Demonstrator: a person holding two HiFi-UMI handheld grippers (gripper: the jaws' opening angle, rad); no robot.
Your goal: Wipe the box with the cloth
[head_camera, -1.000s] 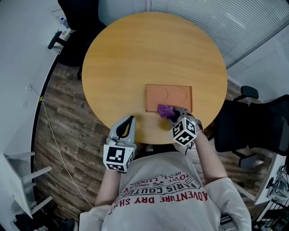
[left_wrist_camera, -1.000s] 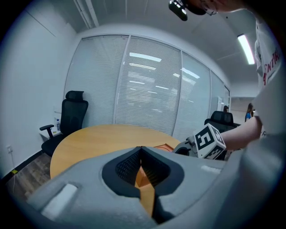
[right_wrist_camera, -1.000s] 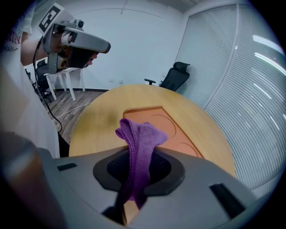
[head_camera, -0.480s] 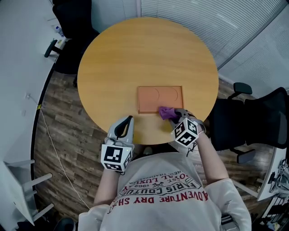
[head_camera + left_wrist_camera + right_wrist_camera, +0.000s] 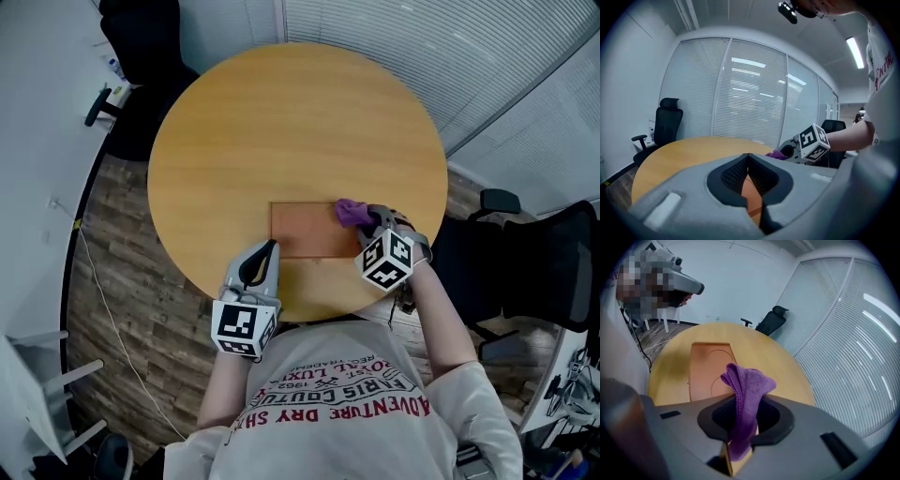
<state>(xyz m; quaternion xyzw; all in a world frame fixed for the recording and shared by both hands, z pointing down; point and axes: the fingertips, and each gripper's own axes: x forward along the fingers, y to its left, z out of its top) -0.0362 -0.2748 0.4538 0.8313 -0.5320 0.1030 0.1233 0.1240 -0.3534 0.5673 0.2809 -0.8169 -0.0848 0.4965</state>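
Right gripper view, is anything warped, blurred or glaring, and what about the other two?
Right gripper view: fisheye bends the blinds, corners go black, cloth sharp. Left gripper view: same fisheye, ceiling light bright, light streaks on the glass wall. Head view: even light, sharp, faint sheen on the table.

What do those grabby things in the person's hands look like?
The left gripper and right gripper are grey plastic, with dark ribbed pads inside the tongs. Each carries a white cube printed with black square markers. The person wears a pale short-sleeved T-shirt with red lettering.
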